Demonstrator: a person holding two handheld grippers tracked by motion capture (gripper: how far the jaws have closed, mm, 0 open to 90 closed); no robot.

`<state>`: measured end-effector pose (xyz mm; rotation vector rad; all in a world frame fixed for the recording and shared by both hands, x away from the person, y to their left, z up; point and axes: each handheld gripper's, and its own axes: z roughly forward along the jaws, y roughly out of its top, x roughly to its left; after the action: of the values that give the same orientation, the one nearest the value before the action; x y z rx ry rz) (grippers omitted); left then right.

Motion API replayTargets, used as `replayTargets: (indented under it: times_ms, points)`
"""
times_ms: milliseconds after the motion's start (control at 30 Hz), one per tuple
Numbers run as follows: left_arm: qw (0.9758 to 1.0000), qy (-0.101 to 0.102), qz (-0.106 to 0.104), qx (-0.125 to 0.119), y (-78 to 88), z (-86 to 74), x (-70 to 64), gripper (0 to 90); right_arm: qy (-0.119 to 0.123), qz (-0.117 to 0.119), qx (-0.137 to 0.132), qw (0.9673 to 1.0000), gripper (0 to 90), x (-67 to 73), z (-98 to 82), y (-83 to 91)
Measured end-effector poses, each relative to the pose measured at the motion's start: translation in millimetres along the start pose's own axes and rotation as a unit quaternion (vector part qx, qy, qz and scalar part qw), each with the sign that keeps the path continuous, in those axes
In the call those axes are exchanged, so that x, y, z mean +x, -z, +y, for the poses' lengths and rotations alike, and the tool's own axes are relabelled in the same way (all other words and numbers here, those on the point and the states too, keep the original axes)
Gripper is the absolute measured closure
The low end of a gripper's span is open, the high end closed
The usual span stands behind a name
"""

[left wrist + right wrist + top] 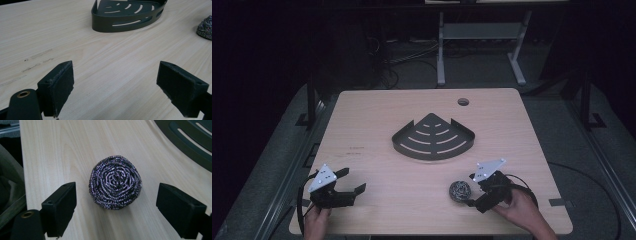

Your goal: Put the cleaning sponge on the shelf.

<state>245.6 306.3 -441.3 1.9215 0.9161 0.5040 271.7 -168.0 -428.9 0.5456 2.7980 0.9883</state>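
Note:
A round steel-wool scourer [459,190] [115,182] lies on the wooden table [377,110] near the front right. My right gripper [471,190] [116,197] is open, with its jaws on either side of the scourer and just short of it, not touching. A dark metal corner basket [432,137] [125,22] [190,142] with slotted floor sits at the table's middle. My left gripper [354,180] [116,80] rests open near the front left with nothing between its jaws. The scourer [205,27] appears at the right edge of the left gripper view.
A round cable hole [463,102] is in the table's far right part. Faint marks [354,150] [37,58] show on the wood left of the basket. Beyond the table stand a white desk frame [441,50] and cables on a dark floor.

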Motion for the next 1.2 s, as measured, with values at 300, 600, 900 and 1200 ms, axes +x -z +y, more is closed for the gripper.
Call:
replayTargets:
  times_ms: [300, 600, 900, 1200]
  points:
    - [1.0000, 0.000, -0.001, -0.003, 0.6, 0.4, -0.3, 13.7, 0.005, 0.013, 0.011, 0.9998, 16.9, -2.3, 6.2, -16.8]
    - [1.0000, 0.005, -0.001, -0.006, 2.3, 0.3, 0.8, 13.7, -0.001, 0.018, 0.023, 0.9996, 18.3, -4.1, 6.7, -23.3]
    - [0.9999, 0.008, -0.002, -0.007, 1.8, 0.4, 0.4, 13.7, 0.002, 0.019, 0.028, 0.9994, 19.2, -4.7, 7.4, -27.1]
    - [0.9999, 0.007, -0.002, -0.007, 2.3, 0.4, 0.9, 13.7, 0.003, 0.020, 0.029, 0.9994, 20.5, -3.3, 9.0, -28.2]
